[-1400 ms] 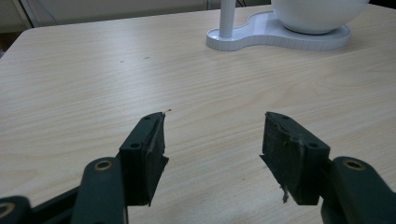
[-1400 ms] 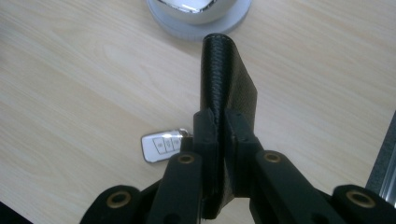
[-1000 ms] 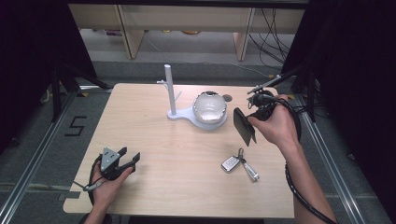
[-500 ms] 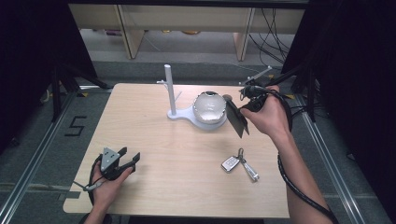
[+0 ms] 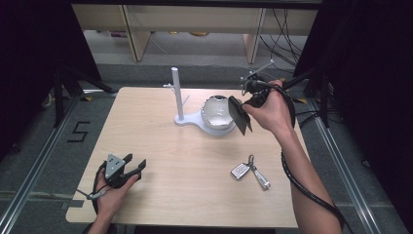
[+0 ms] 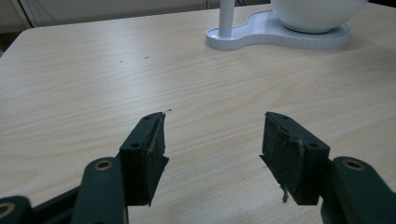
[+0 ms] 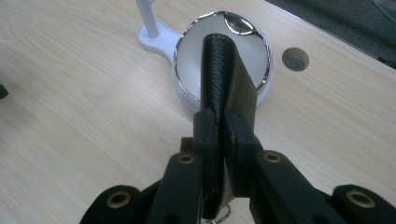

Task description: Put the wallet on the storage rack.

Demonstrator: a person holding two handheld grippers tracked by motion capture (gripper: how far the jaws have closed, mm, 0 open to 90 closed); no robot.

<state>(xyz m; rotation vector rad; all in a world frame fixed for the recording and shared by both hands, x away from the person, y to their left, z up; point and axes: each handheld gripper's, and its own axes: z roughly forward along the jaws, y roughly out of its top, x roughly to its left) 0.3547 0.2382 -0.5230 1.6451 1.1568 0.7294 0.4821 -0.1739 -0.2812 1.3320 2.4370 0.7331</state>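
The right gripper, clamped tight on the black wallet, is carrying it from above the keys toward the bowl. Drop-off is looking close. The left gripper is resting wide open, empty, on the surface.

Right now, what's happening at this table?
A person works with a gripper in each hand. The right gripper is shut on a black leather wallet, held in the air just above a shiny bowl that sits on a white stand with an upright post. The left gripper rests open near the table's front left corner, holding nothing. A set of keys lies on the table, nearer the right arm.
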